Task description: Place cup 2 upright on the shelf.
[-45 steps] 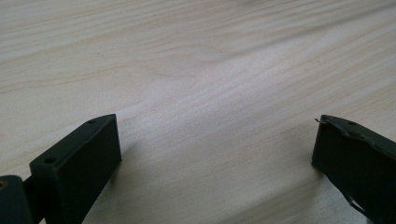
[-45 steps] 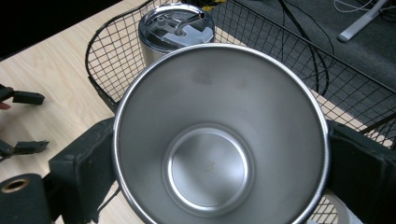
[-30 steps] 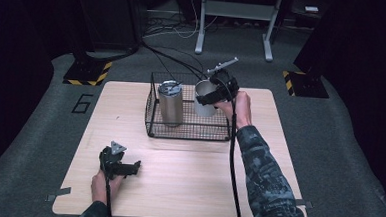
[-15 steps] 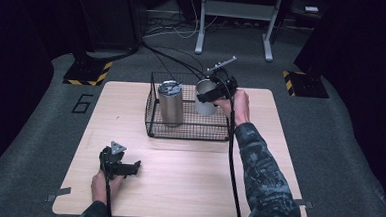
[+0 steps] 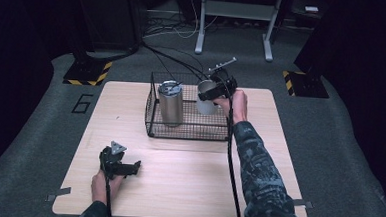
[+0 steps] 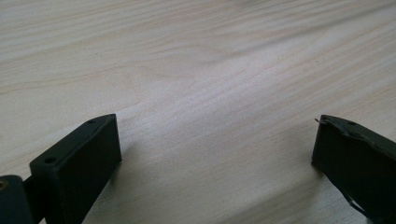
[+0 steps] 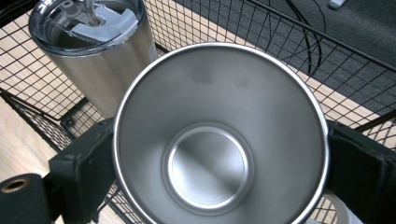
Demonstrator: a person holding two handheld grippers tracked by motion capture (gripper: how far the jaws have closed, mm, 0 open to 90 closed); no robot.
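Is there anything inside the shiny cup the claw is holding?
Empty. The right gripper view looks straight into the metal cup, and its bare, dry bottom shows, with the right claw clamped on both sides.

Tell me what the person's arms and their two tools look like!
Both tools are black. The left tool carries a grey three-cornered plate on top, and its two jaws are blocky. The right tool trails a black cable along a camouflage-patterned sleeve.

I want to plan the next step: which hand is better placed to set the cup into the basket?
Right. Its tongs already clamp the cup over the basket; the left tongs rest open on the table.
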